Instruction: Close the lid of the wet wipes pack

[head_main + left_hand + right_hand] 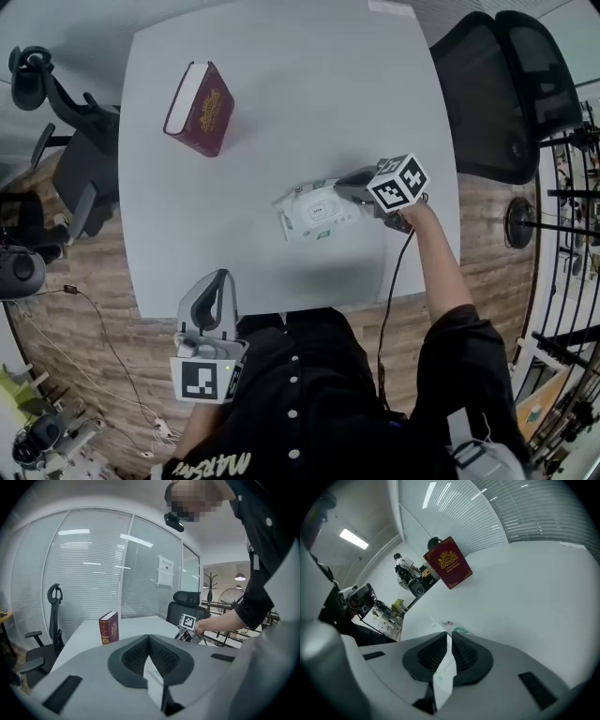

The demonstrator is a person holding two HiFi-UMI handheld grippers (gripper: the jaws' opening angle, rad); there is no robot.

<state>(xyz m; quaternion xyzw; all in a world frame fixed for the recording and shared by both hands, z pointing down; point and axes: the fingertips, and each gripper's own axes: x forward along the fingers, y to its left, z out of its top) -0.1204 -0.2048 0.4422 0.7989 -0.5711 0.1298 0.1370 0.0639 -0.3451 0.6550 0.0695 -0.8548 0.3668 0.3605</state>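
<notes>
Only the head view shows the whole wet wipes pack (pixel 317 212), centre frame on the table (pixel 281 84). Up close, jaws of my right gripper (pixel 450 638) pinch its white edge. Left gripper (pixel 217 283) clenched empty, lower left.

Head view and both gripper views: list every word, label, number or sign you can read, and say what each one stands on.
"MARS": white letters on the shirt; the rest is cut off at the edge.
Unreadable, too small: gold print on the book cover.
Unreadable, too small: label on the wipes pack.
Unreadable, blurred: sheet on the glass wall.
</notes>
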